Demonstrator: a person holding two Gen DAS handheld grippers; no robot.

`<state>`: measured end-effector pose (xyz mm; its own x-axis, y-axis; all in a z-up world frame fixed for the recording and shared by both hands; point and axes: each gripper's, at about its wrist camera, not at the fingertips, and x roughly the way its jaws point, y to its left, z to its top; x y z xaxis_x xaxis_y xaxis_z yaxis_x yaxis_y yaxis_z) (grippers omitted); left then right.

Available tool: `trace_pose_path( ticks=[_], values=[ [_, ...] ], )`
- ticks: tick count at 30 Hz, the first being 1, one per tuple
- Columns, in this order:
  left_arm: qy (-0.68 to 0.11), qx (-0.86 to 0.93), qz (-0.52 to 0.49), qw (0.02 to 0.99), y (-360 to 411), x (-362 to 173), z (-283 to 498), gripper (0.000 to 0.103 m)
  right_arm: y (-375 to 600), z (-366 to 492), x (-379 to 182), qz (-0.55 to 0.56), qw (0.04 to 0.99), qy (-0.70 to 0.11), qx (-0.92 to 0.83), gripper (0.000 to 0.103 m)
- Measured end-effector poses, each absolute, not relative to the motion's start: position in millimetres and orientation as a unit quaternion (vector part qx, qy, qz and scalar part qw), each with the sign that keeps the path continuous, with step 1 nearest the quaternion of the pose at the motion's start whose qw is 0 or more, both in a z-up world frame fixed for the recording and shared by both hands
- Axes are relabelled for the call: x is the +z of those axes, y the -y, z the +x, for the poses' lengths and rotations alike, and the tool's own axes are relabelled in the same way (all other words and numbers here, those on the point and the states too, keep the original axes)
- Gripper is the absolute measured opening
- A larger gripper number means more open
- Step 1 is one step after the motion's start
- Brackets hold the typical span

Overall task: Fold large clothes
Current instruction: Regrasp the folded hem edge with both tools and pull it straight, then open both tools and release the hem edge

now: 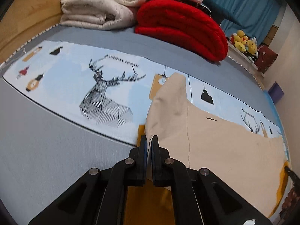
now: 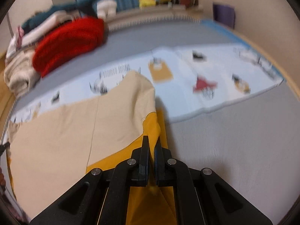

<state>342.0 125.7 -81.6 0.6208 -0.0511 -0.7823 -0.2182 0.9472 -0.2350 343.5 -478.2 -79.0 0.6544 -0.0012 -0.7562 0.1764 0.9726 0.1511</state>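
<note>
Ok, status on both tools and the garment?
Left tool shut on beige-and-yellow garment. Right tool shut on its yellow edge. Nothing blocking.

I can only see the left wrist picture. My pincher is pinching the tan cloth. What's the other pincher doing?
Observer: The right gripper is shut on the garment's other corner, where its mustard-yellow side shows.
Operator: What's next to that corner?
Observer: Bare grey bedding stretches out to its right.
Operator: Any new things on the printed sheet?
Observer: Yes, a red figure print lies on the printed sheet beyond that gripper, though it's blurred.
</note>
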Motion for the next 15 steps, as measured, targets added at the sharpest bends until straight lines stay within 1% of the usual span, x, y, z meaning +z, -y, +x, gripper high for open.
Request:
trace_pose_path(
  ticks=[2, 3, 4, 5, 6, 7, 8, 9, 11, 13, 15],
  values=[
    [-0.441, 0.052, -0.150, 0.883, -125, -87, 349, 0.003, 476, 355, -81, 0.104, 0.901, -0.416, -0.060, 0.004],
    [-0.456, 0.052, -0.151, 0.875, -126, -94, 355, 0.003, 475, 362, -90, 0.105, 0.892, -0.435, -0.065, 0.004],
    [-0.471, 0.051, -0.154, 0.867, -125, -101, 357, 0.005, 475, 370, -101, 0.101, 0.878, -0.462, -0.070, 0.005],
    [-0.504, 0.053, -0.160, 0.847, -128, -115, 363, 0.012, 473, 376, -114, 0.093, 0.861, -0.493, -0.079, 0.005],
    [-0.520, 0.055, -0.163, 0.837, -129, -121, 364, 0.014, 473, 381, -129, 0.088, 0.844, -0.523, -0.088, 0.006],
    [-0.537, 0.062, -0.164, 0.825, -132, -127, 365, 0.017, 474, 382, -134, 0.089, 0.839, -0.530, -0.088, 0.011],
    [-0.536, 0.068, -0.162, 0.826, -135, -125, 363, 0.024, 475, 381, -135, 0.088, 0.838, -0.532, -0.090, 0.015],
    [-0.529, 0.071, -0.159, 0.831, -137, -119, 360, 0.028, 475, 380, -132, 0.078, 0.841, -0.527, -0.095, 0.016],
    [-0.512, 0.070, -0.151, 0.843, -140, -101, 353, 0.028, 474, 378, -126, 0.057, 0.845, -0.521, -0.105, 0.028],
    [-0.499, 0.045, -0.154, 0.852, -141, -88, 344, 0.028, 474, 370, -116, 0.040, 0.852, -0.510, -0.111, 0.039],
    [-0.509, -0.019, -0.157, 0.846, -133, -85, 335, 0.028, 474, 359, -102, 0.033, 0.865, -0.491, -0.100, 0.039]
  ],
)
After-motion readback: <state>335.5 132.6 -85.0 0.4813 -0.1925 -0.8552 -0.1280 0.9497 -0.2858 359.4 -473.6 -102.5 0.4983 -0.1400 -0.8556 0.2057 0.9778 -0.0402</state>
